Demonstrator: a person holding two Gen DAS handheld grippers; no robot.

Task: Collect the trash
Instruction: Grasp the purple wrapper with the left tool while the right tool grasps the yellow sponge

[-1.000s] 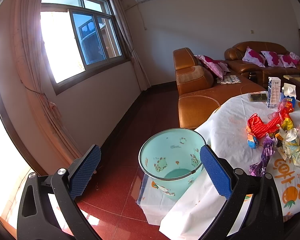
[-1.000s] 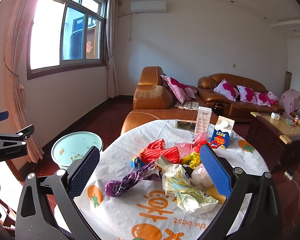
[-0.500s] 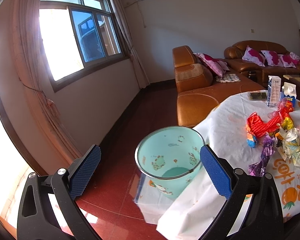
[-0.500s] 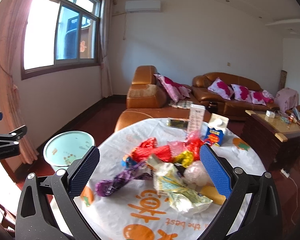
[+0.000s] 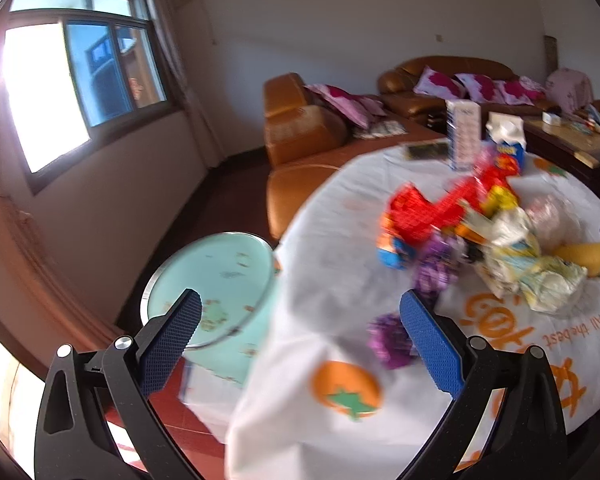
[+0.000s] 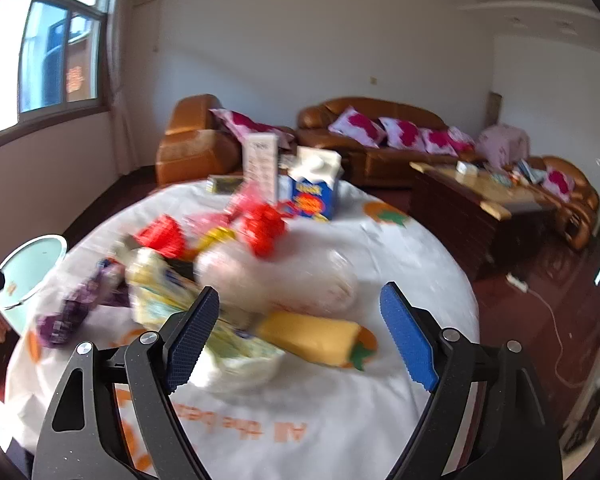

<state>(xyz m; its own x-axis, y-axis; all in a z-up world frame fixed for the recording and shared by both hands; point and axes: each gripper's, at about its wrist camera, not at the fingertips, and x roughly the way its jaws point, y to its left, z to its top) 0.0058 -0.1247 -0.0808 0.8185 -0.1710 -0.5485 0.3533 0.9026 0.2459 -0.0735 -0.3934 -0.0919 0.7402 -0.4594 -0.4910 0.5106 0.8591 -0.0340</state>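
A heap of trash lies on the round table (image 5: 340, 248) with its white cloth: red wrappers (image 5: 432, 208), a purple wrapper (image 5: 392, 336), a crumpled yellow-white bag (image 5: 540, 272) and a yellow piece (image 6: 312, 336). A mint bin (image 5: 216, 280) stands on the floor at the table's left. My left gripper (image 5: 300, 340) is open over the table edge, between bin and purple wrapper. My right gripper (image 6: 300, 328) hangs over the yellow piece and the yellow-white bag (image 6: 164, 292); its jaws are closing, pads apart and touching nothing.
Two cartons, white (image 6: 262, 168) and blue (image 6: 314, 194), stand at the table's far side. Brown leather sofas (image 6: 372, 136) with pink cushions line the back wall. A wooden coffee table (image 6: 480, 196) stands at the right. A window (image 5: 72, 92) fills the left wall.
Both grippers swung right and dropped toward the table; the trash heap is now closer and blurred. The right jaws have narrowed a little.
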